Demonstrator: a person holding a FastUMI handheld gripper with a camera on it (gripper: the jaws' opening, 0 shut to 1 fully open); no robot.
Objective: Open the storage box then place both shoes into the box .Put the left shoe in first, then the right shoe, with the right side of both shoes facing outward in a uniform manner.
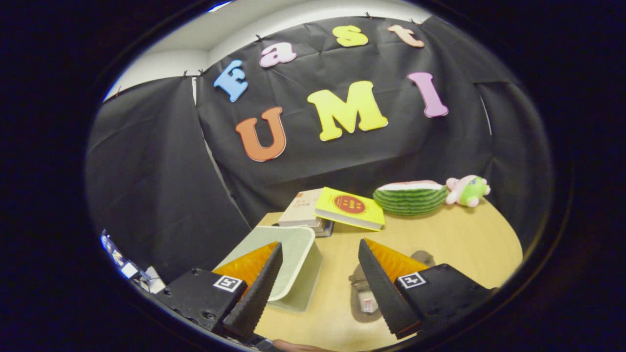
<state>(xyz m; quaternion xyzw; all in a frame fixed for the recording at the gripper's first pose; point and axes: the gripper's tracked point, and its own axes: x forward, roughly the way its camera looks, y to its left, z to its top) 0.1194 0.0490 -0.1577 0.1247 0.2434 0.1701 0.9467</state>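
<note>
Gripper view: I am looking forward along my gripper [320,288], whose two fingers are spread wide with nothing between them but bare table. The table [455,244] is a pale wooden top with a rounded far edge.

Under and just beyond my left finger sits the storage box [298,266], pale green with rounded corners. Its lid looks closed from here, though I cannot see a latch or a hinge. Beside my right finger, partly hidden behind it, lies one shoe [364,293], a flat brownish sandal, sole down, near the box but not touching it. A second shoe may be the dark shape just past that finger; I cannot tell.

Farther back are a stack of books [305,212], with a yellow book [349,208] resting on them. Further along to the right are a watermelon-slice toy [411,198] and a small plush toy [468,190] touching its end.

My judgement: the box is not yet opened, so that is the step in hand. To do it well I would swing left over the box, find the lid's free edge before closing the fingers, lift slowly so the light box does not slide, and keep clear of the sandal.
</note>
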